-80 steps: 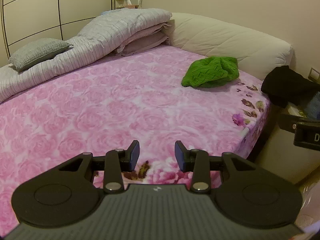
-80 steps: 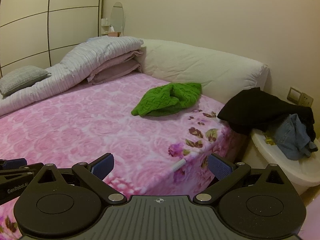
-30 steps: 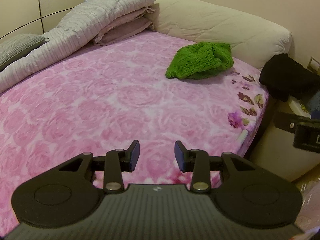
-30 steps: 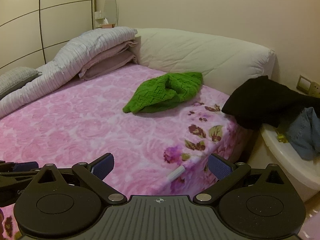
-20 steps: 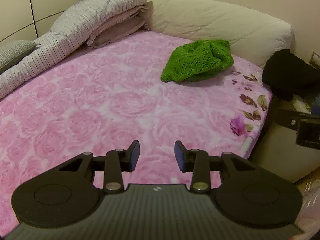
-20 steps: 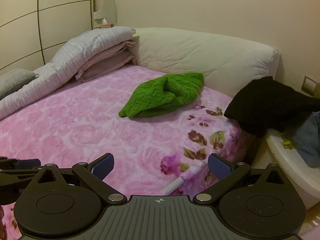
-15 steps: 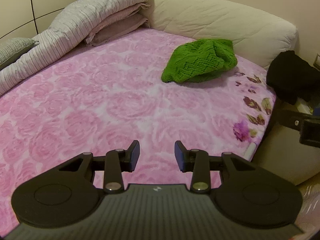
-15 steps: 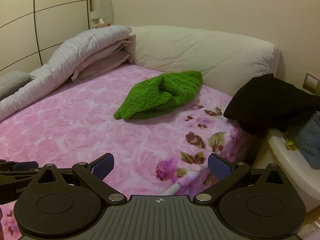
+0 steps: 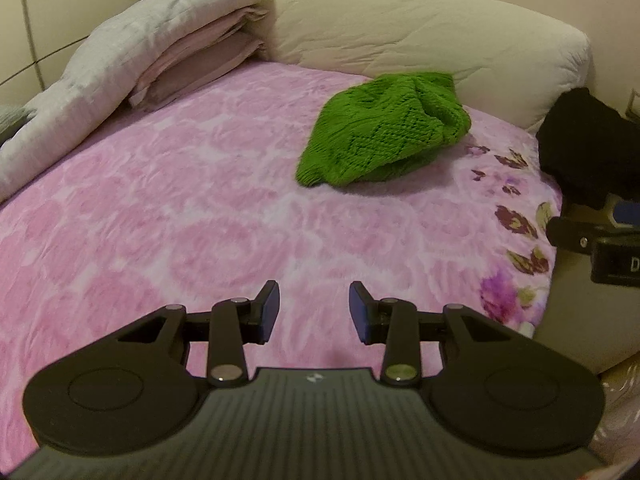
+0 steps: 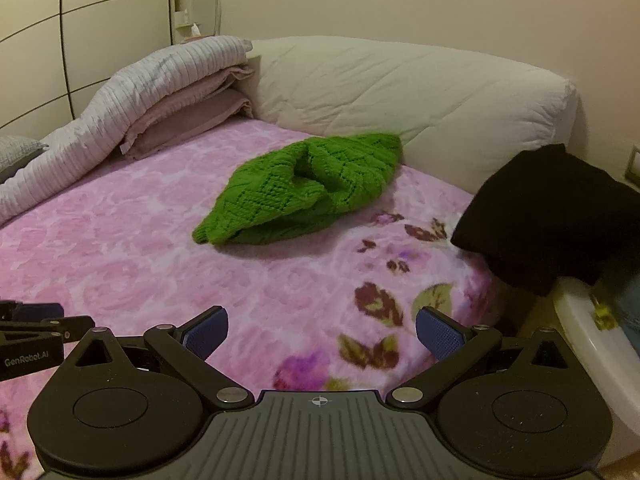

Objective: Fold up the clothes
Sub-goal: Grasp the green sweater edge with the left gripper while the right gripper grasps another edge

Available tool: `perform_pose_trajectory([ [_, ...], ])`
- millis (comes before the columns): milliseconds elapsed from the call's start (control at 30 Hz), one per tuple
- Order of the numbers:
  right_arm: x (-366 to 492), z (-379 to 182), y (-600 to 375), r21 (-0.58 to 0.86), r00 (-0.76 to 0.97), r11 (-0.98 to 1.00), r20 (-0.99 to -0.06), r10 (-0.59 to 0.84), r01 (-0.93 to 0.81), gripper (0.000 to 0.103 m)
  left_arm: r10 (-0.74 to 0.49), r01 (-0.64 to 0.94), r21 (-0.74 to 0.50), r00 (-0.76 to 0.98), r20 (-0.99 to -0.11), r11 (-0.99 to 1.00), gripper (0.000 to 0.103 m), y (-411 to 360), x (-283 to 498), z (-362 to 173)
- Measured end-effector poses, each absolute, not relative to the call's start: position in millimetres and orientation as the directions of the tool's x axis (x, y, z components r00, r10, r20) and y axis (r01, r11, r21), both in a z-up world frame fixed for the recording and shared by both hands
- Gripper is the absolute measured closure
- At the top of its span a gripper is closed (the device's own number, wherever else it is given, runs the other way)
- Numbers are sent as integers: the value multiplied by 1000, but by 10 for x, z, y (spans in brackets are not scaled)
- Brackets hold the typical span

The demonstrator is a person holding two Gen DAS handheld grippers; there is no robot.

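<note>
Green sweater on pink bed

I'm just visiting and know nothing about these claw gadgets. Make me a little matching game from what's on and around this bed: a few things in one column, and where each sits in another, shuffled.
Things:
1. green knitted sweater
2. black garment
3. grey quilt
4. white duvet roll

Places:
A. draped over folded pink bedding at the far left of the bed
B. crumpled on the pink floral bedspread, ahead of both open claws
C. along the wall at the back of the bed
D. hanging past the bed's right edge, partly over a white tub

Pairs: 1-B, 2-D, 3-A, 4-C
</note>
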State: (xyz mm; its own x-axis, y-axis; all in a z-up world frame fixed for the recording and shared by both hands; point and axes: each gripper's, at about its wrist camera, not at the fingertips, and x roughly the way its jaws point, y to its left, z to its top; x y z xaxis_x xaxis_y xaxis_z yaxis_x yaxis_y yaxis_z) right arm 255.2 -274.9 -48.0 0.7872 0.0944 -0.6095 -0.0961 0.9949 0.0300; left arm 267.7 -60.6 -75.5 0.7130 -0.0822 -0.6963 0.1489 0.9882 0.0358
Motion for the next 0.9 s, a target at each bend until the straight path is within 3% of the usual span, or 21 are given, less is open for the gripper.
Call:
perform_pose_trajectory([
  [333,3579,-760,-3134,111,788,988,-596,153,-107,1,-173,294,84,745,-645,952,69,-975,3570,-1001],
  [433,3962,-811,-3242,156,785,980,-590,191,-122,6,-200,308,65,749,-631,949,69,-1044,3855,-1054],
  [567,4386,-895,-3454,269,770,955,-579,266,-127,7,-277,288,-83,740,-613,954,69,-946,4277,-1000],
  [667,4589,-943,-3589,345,766,932,-566,304,-115,7,-308,260,-169,746,-591,951,61,-849,4541,-960],
  [867,5061,-1130,-3641,419,755,902,-557,345,-102,7,-373,226,-303,681,-630,926,55,-831,5088,-1230],
  [900,5135,-1178,-3643,428,753,899,-560,345,-94,13,-383,217,-326,670,-636,920,51,-835,5153,-1293],
])
